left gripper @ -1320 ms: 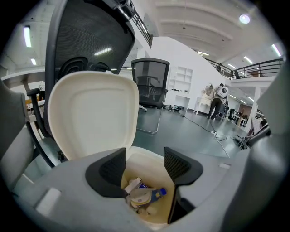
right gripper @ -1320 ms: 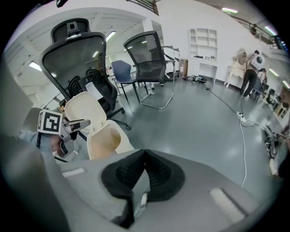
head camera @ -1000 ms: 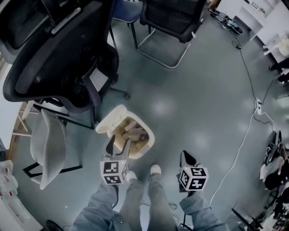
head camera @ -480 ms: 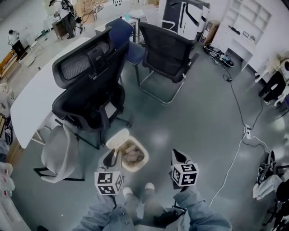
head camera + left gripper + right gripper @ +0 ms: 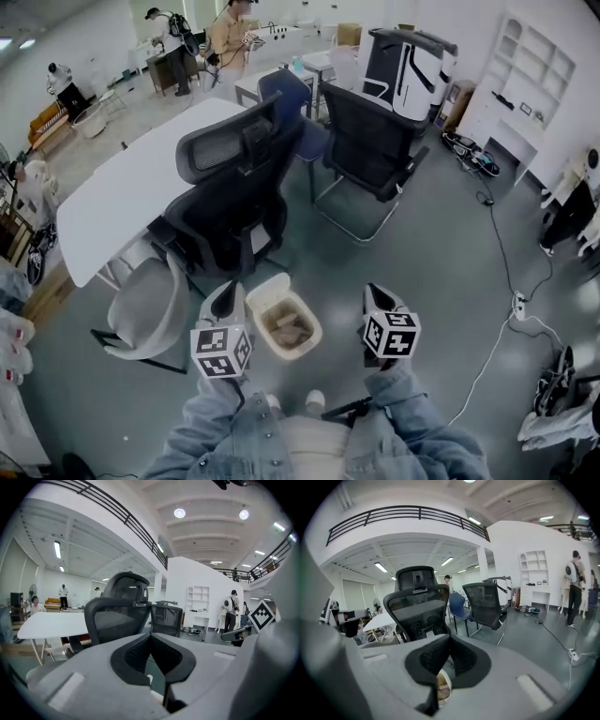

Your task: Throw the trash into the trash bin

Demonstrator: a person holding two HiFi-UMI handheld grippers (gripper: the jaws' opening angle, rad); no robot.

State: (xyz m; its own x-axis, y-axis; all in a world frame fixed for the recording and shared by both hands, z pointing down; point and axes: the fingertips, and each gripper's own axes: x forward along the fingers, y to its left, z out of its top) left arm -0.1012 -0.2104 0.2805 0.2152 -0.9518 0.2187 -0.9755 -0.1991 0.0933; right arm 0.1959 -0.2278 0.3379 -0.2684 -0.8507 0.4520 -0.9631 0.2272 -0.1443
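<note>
The cream trash bin [image 5: 310,338] stands on the floor in front of my feet, its lid [image 5: 269,286] flipped back, with brownish crumpled trash [image 5: 289,330] inside. My left gripper [image 5: 228,298] hangs left of and above the bin. Its jaws have just been closing and now meet with nothing between them [image 5: 150,637]. My right gripper [image 5: 373,292] hovers to the right of the bin, also shut and empty [image 5: 449,640]. In the right gripper view, the bin [image 5: 443,686] peeks out below the jaws. Both grippers point out across the room, a little downward.
A black office chair [image 5: 234,187] stands just behind the bin, a grey chair [image 5: 150,305] to its left, a mesh chair [image 5: 370,150] and a blue chair [image 5: 286,94] farther back. A white table [image 5: 131,197] is at left. A cable [image 5: 502,337] trails at right.
Both grippers have risen well away from the bin, and the head view has lifted to show more of the room. The left jaws, open over the bin before, have closed.
</note>
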